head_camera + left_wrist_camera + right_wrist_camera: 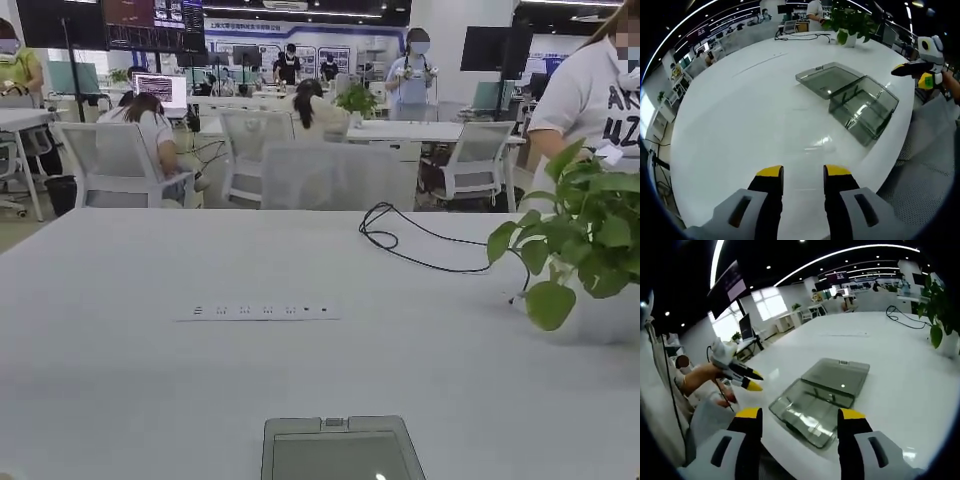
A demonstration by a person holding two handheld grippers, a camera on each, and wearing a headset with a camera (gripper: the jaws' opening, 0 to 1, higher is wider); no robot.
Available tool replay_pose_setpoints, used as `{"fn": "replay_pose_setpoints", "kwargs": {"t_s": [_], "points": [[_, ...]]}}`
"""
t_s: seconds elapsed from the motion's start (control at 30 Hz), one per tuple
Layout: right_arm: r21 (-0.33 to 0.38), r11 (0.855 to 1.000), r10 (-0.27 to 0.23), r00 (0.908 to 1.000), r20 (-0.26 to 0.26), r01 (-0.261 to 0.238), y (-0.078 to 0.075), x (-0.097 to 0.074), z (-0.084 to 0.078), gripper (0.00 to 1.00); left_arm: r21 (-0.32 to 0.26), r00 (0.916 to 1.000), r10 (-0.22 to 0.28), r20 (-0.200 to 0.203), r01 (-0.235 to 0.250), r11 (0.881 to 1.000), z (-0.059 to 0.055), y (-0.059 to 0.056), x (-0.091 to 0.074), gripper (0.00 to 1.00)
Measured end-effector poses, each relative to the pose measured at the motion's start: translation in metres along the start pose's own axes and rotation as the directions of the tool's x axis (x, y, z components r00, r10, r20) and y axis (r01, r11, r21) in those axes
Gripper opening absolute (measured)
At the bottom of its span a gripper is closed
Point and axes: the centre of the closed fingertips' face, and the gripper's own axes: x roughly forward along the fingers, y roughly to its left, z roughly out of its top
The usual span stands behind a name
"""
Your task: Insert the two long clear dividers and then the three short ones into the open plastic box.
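Left claw (pixel 803 180), jaws apart, faces the open plastic box (pixel 865 106).

The white workbench (pixel 150 380) lies bare across its left and middle, broken only by a flush socket strip (pixel 260 312). The open plastic box (pixel 805 412) sits at the near edge with its lid (pixel 840 376) folded flat behind it and free tabletop on either side. At the far right, a potted plant (pixel 585 240) and a looping black cable (pixel 400 240) crowd the approach.
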Motion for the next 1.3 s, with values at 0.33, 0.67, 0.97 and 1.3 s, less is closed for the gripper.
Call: {"fn": "replay_pose_setpoints", "kwargs": {"t_s": [0.33,0.67,0.97,1.3], "points": [[0.088,0.996,0.016,0.9995,0.026,-0.018,0.01,0.009,0.0,0.56,0.035,0.9968,-0.028,0.075,0.025,0.999,0.025,-0.025,-0.01,0.3],[0.123,0.991,0.052,0.9978,0.042,-0.056,0.026,0.019,-0.001,0.53,0.041,0.9917,-0.087,0.095,0.084,0.996,0.03,-0.06,-0.009,0.3],[0.158,0.985,0.067,0.9967,0.046,-0.073,0.039,0.03,-0.006,0.48,0.025,0.9856,-0.133,0.105,0.131,0.991,0.033,-0.083,-0.007,0.3],[0.251,0.965,0.049,0.9946,0.091,-0.071,0.047,0.042,-0.007,0.39,-0.083,0.9676,-0.183,0.174,0.199,0.976,0.042,-0.104,-0.007,0.3]]}}
